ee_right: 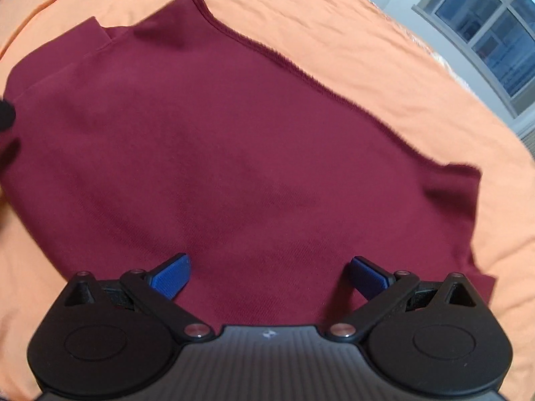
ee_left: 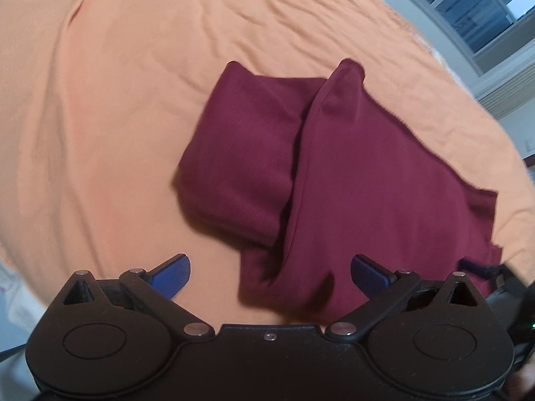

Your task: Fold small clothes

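A maroon garment [ee_left: 334, 173] lies partly folded on an orange bedsheet [ee_left: 117, 100], with a window [ee_left: 468, 10] at the far right of the room. In the left wrist view the cloth sits just right of centre, one section doubled over into a soft, rounded roll at its left and a long flap running from the far end toward the near edge. The left gripper [ee_left: 271, 269] hangs over the near end of the garment with its blue-padded jaws spread wide and nothing between them. The right gripper [ee_right: 269, 270] is likewise released and empty, poised above the broad flat panel of the same cloth, whose ribbed hem [ee_right: 301, 70] runs along the far right edge.

The fabric looks light, limp and knitted (it puddles and creases rather than holding a line), so it will likely sag from any single pinch and slide little on the sheet. The sounder holds appear to be the near corners or the hemmed edge, one per gripper, taken close to the sheet so both layers lift together. A small dark object at the left edge of the right view cannot be identified.
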A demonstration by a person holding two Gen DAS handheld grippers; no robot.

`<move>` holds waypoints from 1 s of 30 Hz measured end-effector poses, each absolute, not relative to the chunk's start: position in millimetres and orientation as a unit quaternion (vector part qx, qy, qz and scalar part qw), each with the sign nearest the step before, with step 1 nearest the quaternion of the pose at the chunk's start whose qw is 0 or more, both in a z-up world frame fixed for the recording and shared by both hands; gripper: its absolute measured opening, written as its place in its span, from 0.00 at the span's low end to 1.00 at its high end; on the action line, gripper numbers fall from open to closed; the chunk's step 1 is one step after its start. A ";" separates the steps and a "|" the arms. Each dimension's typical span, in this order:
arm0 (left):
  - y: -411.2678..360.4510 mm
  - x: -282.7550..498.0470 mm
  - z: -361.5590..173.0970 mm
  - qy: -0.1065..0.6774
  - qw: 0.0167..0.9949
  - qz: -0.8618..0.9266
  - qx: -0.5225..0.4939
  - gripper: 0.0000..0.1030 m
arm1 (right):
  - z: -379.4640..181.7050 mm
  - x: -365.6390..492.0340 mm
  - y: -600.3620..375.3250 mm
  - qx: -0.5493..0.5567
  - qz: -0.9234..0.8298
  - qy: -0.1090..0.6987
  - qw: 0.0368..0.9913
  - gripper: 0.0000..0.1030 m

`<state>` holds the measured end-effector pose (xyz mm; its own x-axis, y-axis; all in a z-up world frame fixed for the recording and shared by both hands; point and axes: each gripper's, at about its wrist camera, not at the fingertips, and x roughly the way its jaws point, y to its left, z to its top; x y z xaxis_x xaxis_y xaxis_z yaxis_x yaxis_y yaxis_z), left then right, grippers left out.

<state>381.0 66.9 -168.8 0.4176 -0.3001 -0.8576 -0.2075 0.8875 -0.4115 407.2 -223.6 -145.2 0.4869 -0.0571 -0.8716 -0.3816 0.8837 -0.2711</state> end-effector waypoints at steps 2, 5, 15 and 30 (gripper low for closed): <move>68.9 388.2 -174.3 0.546 0.799 -0.027 -0.251 0.99 | -149.7 406.3 -231.0 -0.191 0.090 0.500 0.840 1.00; 69.3 397.6 -180.3 0.551 0.791 -0.016 -0.264 0.99 | -150.9 401.1 -239.1 -0.155 0.078 0.502 0.847 1.00; 61.8 415.3 -185.2 0.570 0.779 -0.012 -0.262 0.52 | -156.0 395.0 -240.1 -0.130 0.048 0.510 0.849 1.00; 56.1 418.0 -180.3 0.587 0.759 0.051 -0.277 0.50 | -153.4 421.8 -245.8 -0.110 0.085 0.564 0.814 1.00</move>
<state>418.0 56.1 -180.3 0.3065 -0.2464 -0.9194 -0.4025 0.8417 -0.3598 421.8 -245.8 -153.4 0.3482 0.0145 -0.9373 -0.2625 0.9614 -0.0826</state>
